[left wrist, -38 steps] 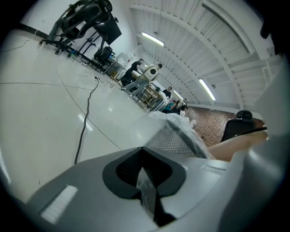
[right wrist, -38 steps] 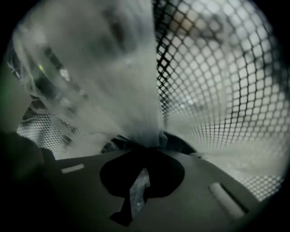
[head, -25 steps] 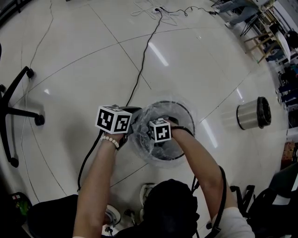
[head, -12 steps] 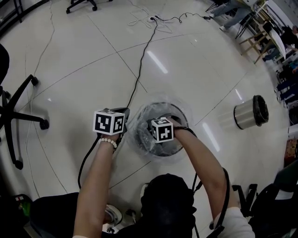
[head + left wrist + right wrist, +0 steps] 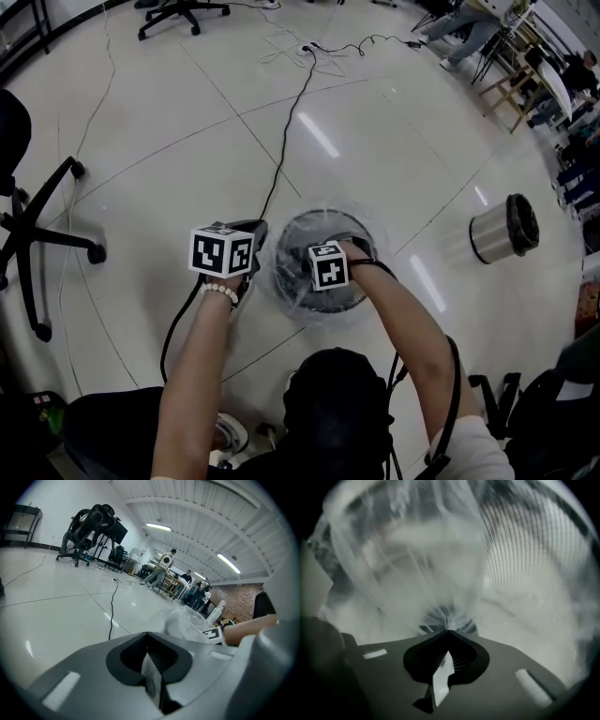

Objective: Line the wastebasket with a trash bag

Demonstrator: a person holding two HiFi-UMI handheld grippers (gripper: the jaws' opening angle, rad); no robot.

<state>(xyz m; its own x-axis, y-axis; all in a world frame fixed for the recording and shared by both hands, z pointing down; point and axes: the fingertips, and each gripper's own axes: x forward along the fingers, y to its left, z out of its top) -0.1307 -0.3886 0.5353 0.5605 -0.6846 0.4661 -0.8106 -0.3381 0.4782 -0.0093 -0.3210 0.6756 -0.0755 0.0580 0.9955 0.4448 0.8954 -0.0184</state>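
Looking down on the wire wastebasket point(image 5: 370, 228), upright on the pale floor, with the clear trash bag point(image 5: 279, 281) draped over its rim and sagging inside. Down in the basket, reading the right gripper point(image 5: 447, 635) as clamped fully together on a gather of film, pleats fanning out from its tip. At the left rim, finding the left gripper point(image 5: 148, 635) closed tight too, apparently nipping a sliver of the bag's edge. Judging the film featherlight, limp and slippery, quick to bunch, cling or tear against the mesh. Best taken at the open hem, in small pinches spaced round the rim, never mid-sheet. Worth pulling gently and outward, so as not to drag the light basket along or slip the pinch.
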